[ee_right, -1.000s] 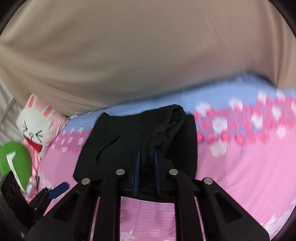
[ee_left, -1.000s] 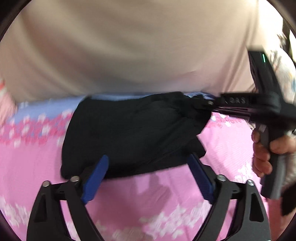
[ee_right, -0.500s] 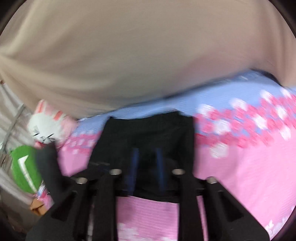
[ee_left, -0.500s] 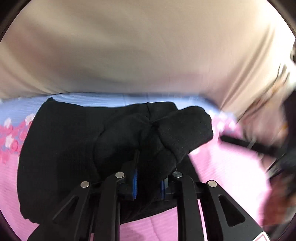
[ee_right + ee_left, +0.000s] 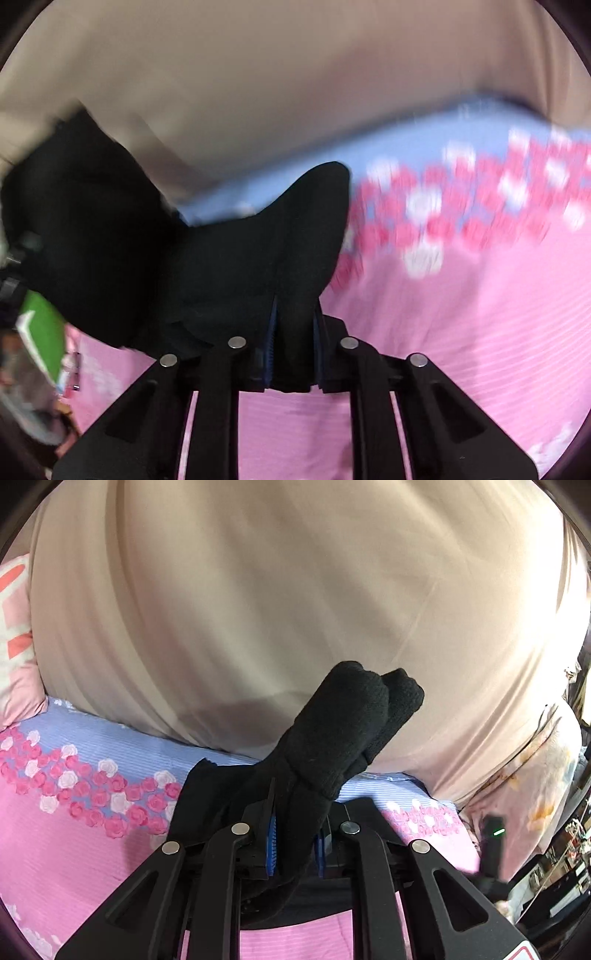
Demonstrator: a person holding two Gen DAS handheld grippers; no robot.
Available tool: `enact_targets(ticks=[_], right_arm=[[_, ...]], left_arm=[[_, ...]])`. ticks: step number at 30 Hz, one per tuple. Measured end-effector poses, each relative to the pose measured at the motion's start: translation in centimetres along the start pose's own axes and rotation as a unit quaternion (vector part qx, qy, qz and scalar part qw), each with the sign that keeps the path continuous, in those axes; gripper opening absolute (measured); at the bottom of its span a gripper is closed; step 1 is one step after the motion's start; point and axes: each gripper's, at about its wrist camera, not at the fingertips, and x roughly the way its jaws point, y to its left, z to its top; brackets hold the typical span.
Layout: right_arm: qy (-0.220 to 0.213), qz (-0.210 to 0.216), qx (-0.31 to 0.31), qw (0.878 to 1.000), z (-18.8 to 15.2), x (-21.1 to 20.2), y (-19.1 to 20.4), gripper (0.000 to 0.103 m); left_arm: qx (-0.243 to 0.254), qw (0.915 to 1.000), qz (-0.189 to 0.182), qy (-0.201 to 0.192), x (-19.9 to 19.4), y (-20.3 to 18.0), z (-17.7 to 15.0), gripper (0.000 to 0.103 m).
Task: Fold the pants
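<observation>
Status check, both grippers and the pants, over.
Left gripper shut on black pants, right gripper shut on them too. Pants bunched and lifted off the pink bedsheet. Nothing in the way.

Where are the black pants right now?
Both wrist views show the black pants bunched up off the pink floral bedsheet, clamped in the left gripper and the right gripper.

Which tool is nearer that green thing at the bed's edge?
Left. The green thing shows beside the left tool; the right tool grips the pants farther away.
</observation>
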Motion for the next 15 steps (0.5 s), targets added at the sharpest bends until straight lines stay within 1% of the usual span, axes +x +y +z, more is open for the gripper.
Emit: enact_targets(ticks=[1,2,4,5,6,7,8,9,10,11,12,13,14,15], right_arm=[[-0.007,-0.023,-0.012,1.0,0.0,-0.6,-0.2,0.015],[-0.004,-0.05,-0.019,0.999,-0.2,-0.7,-1.2,0.015],[0.056,-0.068,-0.018,0.996,-1.5,1.9,-4.0,0.018],[0.081,-0.095,-0.005,0.992,-2.7,3.4,-5.8,0.022],[0.07,-0.104,0.007,0.992,-3.7,3.4,-7.0,0.036],[0.041,-0.096,0.026,0.994,-4.2,1.9,-7.6,0.039],[0.03,-0.094,0.039,0.994,-4.4,0.9,-7.9,0.039],[0.016,-0.091,0.051,0.994,-4.4,-0.4,-8.0,0.039],[-0.002,-0.084,0.056,0.995,-4.4,-1.9,-8.0,0.039],[-0.008,-0.081,0.058,0.995,-4.2,-2.6,-8.0,0.039],[-0.01,-0.079,0.06,0.995,-4.2,-3.2,-8.0,0.04],[-0.01,-0.076,0.061,0.995,-4.3,-3.6,-8.1,0.04],[-0.006,-0.071,0.06,0.996,-4.4,-3.9,-8.2,0.041],[-0.003,-0.065,0.06,0.996,-4.6,-4.0,-8.2,0.043]], left_arm=[[0.0,1.0,-0.005,0.001,0.2,-0.2,-0.1,0.013],[0.0,0.9999,-0.011,0.004,0.5,-0.7,-0.4,0.013],[0.002,0.9996,-0.025,0.013,1.6,-1.8,-1.2,0.013],[0.002,0.9994,-0.03,0.02,2.0,-2.3,-1.6,0.013],[0.004,0.9985,-0.039,0.038,3.4,-3.5,-2.5,0.013],[0.008,0.9976,-0.047,0.05,4.4,-4.2,-3.0,0.013],[0.016,0.9962,-0.054,0.067,5.7,-5.4,-3.8,0.013],[0.027,0.9942,-0.058,0.087,7.3,-7.0,-4.9,0.019],[0.036,0.9919,-0.061,0.106,9.0,-8.3,-5.9,0.028],[0.049,0.9876,-0.065,0.134,10.9,-10.0,-7.4,0.029],[0.057,0.9847,-0.065,0.151,11.9,-10.9,-8.2,0.03],[0.062,0.9827,-0.065,0.162,12.7,-11.4,-9.0,0.03],[0.057,0.9826,-0.068,0.163,12.8,-11.7,-9.5,0.031],[0.043,0.9831,-0.078,0.16,12.3,-11.3,-9.5,0.034]])
